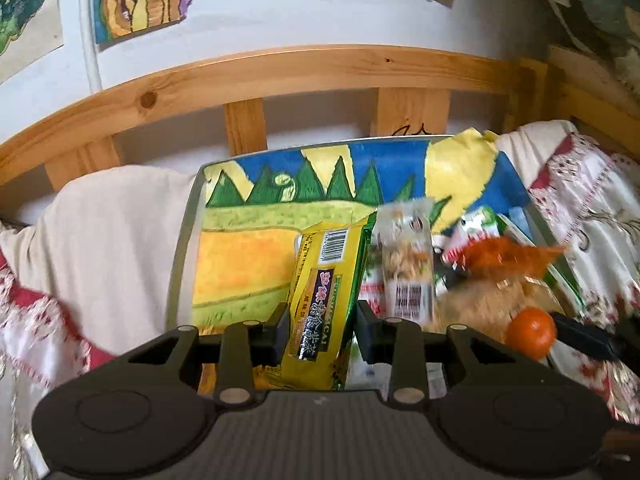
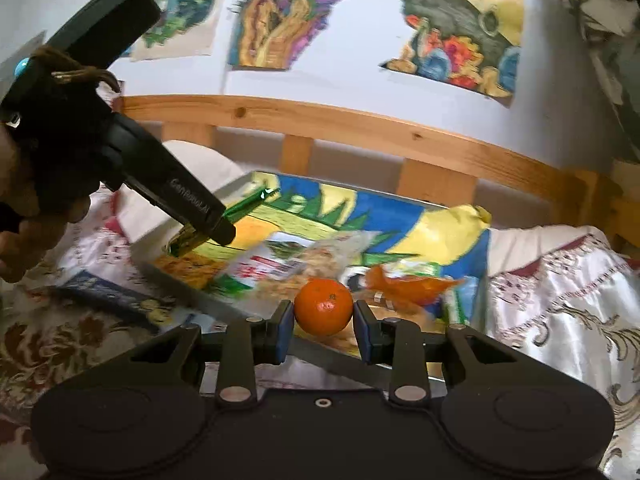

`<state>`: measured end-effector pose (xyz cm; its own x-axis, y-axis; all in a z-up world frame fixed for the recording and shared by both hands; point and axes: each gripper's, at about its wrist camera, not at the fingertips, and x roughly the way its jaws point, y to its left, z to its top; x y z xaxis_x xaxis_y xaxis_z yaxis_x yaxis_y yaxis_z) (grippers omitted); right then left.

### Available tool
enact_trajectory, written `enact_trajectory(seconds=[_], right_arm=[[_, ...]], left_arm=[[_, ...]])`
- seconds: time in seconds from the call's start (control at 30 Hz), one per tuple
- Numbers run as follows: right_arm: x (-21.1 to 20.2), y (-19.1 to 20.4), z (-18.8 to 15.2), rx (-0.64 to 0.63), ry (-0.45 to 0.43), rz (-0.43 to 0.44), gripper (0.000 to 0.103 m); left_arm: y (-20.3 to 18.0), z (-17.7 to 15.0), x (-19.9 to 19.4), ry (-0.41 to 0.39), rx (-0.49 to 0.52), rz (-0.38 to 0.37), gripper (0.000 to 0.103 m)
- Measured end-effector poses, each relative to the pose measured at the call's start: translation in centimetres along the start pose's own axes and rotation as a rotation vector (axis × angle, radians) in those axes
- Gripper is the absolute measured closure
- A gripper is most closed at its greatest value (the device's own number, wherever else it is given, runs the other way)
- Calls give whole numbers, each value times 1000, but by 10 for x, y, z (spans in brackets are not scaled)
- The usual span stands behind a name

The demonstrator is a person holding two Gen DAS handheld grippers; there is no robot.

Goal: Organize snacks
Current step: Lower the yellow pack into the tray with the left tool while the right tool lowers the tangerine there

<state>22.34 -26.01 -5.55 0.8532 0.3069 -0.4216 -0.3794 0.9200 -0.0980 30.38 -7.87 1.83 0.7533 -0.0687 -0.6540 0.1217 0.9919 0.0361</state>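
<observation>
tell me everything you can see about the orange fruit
The orange fruit is small, round and bright orange with a finely dimpled peel and a tiny dark mark near its top. It looks whole and unpeeled. The right gripper is shut on it, one blue pad pressing each side, holding it above the snack packets on the painted tray. From the left wrist view it shows at the far right.

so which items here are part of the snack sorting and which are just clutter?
Job:
- yellow snack packet, in left gripper
- mandarin, in right gripper
- clear nut packet
- orange wrapper
- tray

Lying about:
- wall drawings
- wooden bed rail
- embroidered cloth
- book
</observation>
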Motion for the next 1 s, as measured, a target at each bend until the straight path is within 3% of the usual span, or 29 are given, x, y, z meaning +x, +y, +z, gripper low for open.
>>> enact_trajectory(seconds=[0.2, 0.63, 0.83, 1.0], right_arm=[[18, -14, -6, 60, 84, -36, 68], [28, -21, -7, 91, 89, -35, 67], [27, -18, -8, 85, 81, -31, 60], [23, -14, -7, 82, 61, -17, 43]], left_arm=[[-11, -1, 26, 18, 0, 6, 65], [-29, -14, 43, 38, 21, 12, 62], [-22, -15, 36, 38, -31, 26, 43], [-12, -16, 19, 4, -99, 23, 19]])
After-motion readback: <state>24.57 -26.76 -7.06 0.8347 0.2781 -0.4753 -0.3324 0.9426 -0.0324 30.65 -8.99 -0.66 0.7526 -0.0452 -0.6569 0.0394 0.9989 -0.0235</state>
